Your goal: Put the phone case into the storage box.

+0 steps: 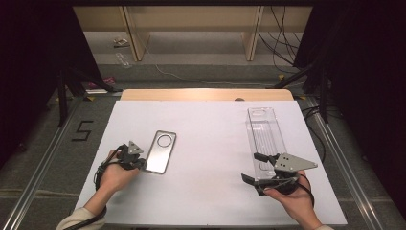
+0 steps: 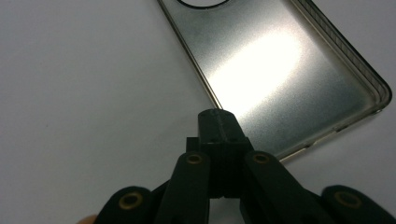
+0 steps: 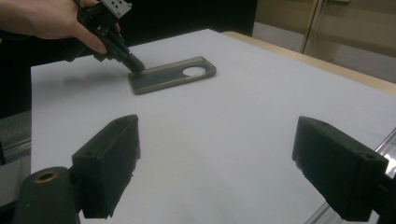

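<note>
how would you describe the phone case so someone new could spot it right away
On the white table, look at its left half, just ahead of the left gripper. The phone case lies flat there, a grey rounded rectangle with a round camera hole at its far end, unlike the clear plastic box on the right.

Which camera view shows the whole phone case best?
The high view: the case lies whole on the table, ring hole at the far end, with the left tongs at its near corner. The right gripper view shows it whole but low and distant. The left gripper view shows only part, under glare.
</note>
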A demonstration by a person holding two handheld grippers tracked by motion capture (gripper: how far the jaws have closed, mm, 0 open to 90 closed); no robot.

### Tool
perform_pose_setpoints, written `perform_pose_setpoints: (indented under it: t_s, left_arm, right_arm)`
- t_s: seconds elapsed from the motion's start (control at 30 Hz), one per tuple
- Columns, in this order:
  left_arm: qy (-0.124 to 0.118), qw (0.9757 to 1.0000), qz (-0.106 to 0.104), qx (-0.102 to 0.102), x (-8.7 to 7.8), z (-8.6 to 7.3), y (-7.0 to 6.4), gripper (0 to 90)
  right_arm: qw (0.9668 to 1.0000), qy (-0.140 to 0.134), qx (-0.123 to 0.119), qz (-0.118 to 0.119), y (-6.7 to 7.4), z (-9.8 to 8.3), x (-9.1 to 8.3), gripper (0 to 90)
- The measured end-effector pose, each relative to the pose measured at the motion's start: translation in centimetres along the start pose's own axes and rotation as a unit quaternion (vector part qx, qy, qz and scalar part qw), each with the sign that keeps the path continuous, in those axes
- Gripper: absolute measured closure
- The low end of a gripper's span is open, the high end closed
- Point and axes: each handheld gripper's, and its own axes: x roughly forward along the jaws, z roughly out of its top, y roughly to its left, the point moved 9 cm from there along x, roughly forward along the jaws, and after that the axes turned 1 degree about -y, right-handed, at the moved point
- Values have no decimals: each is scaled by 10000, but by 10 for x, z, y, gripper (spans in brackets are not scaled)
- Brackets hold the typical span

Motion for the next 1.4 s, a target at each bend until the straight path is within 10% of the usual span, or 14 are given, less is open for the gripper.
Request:
perform_pose_setpoints:
  t_s: [1.4]
  left_arm:
    - [7,10000,-81,58,0,0,-4,895]
  right_arm:
    - [10000,5,-12,-12,-1,-1,0,163]
